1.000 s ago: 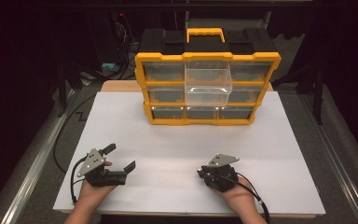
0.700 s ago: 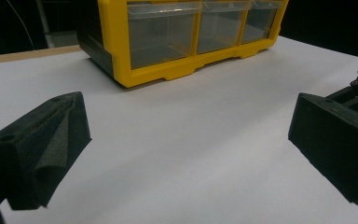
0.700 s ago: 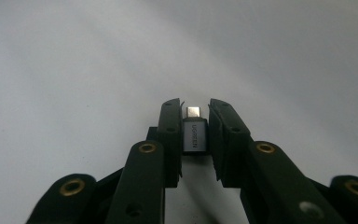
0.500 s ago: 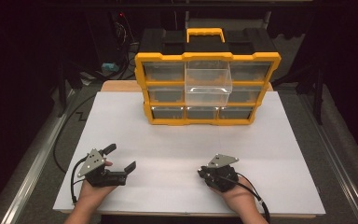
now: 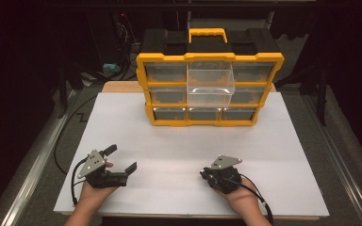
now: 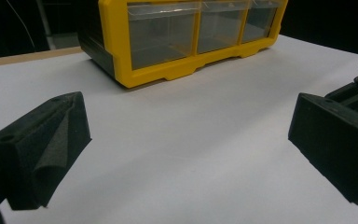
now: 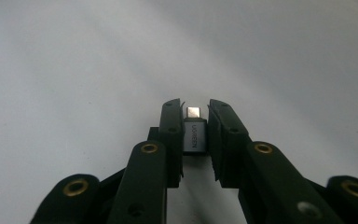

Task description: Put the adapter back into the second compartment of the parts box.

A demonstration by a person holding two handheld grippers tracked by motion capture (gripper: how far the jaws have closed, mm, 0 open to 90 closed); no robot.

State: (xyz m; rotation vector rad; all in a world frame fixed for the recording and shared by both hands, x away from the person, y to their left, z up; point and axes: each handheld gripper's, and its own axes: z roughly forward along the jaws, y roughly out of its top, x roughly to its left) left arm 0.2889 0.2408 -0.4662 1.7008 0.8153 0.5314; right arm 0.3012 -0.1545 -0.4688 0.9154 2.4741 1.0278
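Both black two-jaw tongs rest low near the front edge of the white table top (image 5: 169, 136), each one in a hand of the person. On the right side, the right gripper (image 7: 196, 122) has its jaws closed on a small grey metal USB adapter (image 7: 195, 134), which stands between the two pads with its silver plug end pointing away from the hand, over the bare white surface. The pads press on both sides of the adapter body (some printed letters are on it, but they are too small for me to read with certainty). In the high view the right gripper (image 5: 206, 175) points toward the left, with its grey three-cornered plate on top and a black cable going back along the wrist.

On the left side, the left gripper (image 5: 122, 159) has its jaws wide apart, and nothing is between them; in its own view I see only white table between the two black foam pads (image 6: 46, 149).

At the far side of the table stands a yellow and black plastic organiser box (image 5: 209, 89) with clear drawers and a yellow handle. One clear plastic drawer (image 5: 210, 84) in the middle is pulled out toward the person. Both grippers are well apart from this box.
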